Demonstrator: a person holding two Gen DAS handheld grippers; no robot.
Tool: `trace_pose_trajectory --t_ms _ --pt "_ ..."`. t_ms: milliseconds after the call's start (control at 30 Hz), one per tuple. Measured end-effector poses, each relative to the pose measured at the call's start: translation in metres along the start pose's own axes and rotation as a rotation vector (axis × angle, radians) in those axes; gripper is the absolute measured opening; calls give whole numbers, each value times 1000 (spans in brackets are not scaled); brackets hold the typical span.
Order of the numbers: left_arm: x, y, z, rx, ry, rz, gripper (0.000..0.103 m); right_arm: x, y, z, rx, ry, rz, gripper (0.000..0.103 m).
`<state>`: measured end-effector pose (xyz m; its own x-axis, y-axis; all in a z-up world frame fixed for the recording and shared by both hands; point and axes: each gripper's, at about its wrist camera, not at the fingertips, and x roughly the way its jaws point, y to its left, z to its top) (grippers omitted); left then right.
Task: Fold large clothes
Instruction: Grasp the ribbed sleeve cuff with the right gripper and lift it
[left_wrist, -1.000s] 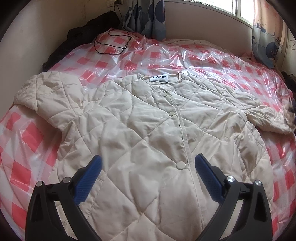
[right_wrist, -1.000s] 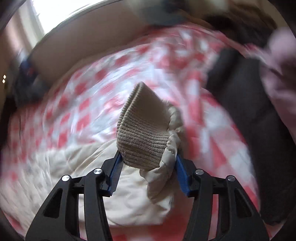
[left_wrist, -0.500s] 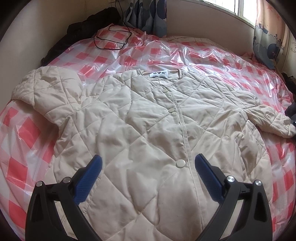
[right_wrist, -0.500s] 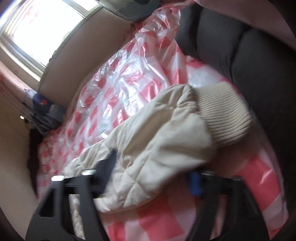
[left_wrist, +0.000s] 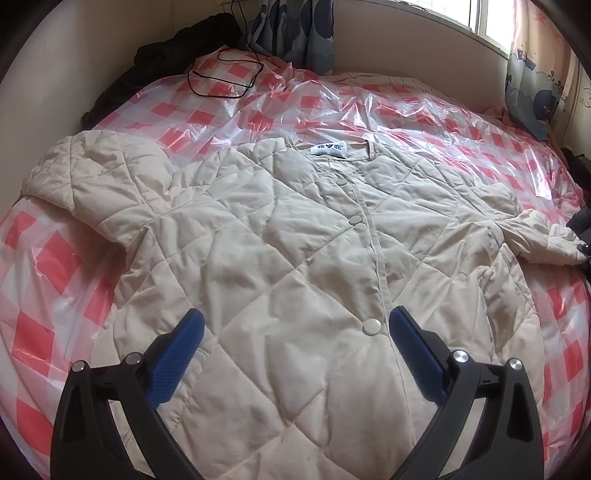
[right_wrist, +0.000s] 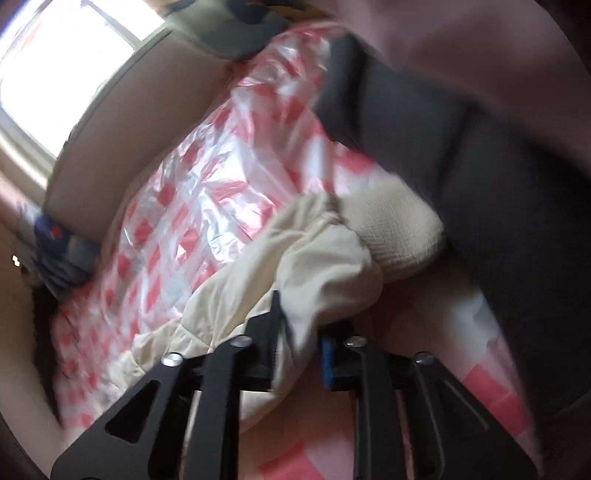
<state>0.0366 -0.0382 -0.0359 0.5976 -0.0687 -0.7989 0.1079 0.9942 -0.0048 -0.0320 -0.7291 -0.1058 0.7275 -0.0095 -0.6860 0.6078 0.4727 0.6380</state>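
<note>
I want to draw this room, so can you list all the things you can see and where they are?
jacket: one, cream, spread flat on the bed, buttoned
sleeve cuff: one, cream ribbed knit, at the bed's edge by dark clothes
bed cover: one, red-and-white checks under clear plastic
cable: one, black, looped at the far corner
dark clothes: one pile, black, against the wall
curtains: two, blue-patterned, by the window
left tool: one, black with blue pads, open above the jacket
right tool: one, black with blue pads, sleeve fabric between its pads, just loosening
</note>
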Motion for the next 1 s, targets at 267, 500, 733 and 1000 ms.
trace_pose_trajectory --t_ms 267,500,733,1000 --pt "-1 1 -2 4 -3 9 96 -8 -32 5 118 -83 173 48" --pt "-5 -1 -1 39 -30 45 96 -20 8 -1 -15 -136 186 14" --pt "-11 -3 0 46 -46 49 96 -54 71 -9 -129 -192 295 14" --pt "-22 7 0 26 -58 37 96 -72 171 -37 -276 -194 425 14"
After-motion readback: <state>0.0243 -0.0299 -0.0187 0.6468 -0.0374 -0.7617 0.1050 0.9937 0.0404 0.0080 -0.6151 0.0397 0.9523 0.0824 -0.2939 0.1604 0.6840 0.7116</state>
